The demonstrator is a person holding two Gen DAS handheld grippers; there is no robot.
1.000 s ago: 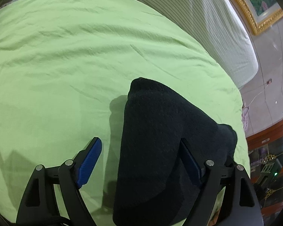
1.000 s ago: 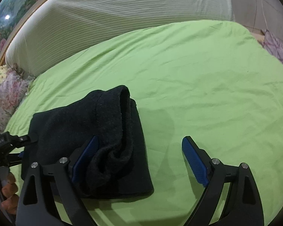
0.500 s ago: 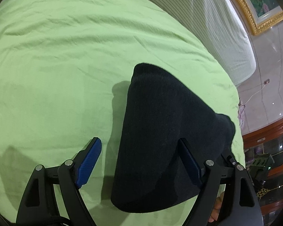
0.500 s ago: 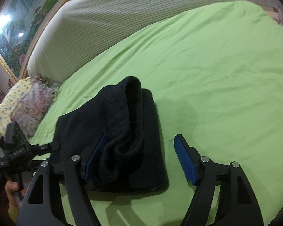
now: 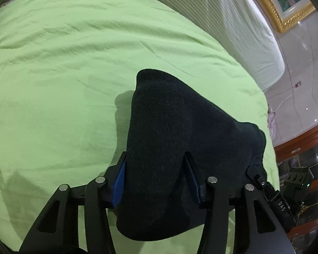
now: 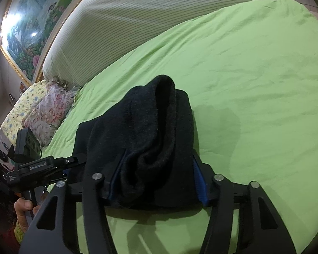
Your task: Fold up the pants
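Both tongs have closed since a moment ago, when their blue pads stood wide apart: the left gripper now pinches the near left end of the pants, and the right gripper clenches the near right end of the same pants. One pair of black pants lies folded into a thick bundle on the green bedsheet, toward its near edge, the right end showing a rolled opening. In the right wrist view the left gripper reaches in from the left, a bare hand on its handle. Two floral pillows rest at the far left of the bed, beside one striped headboard and one gilt-framed painting.
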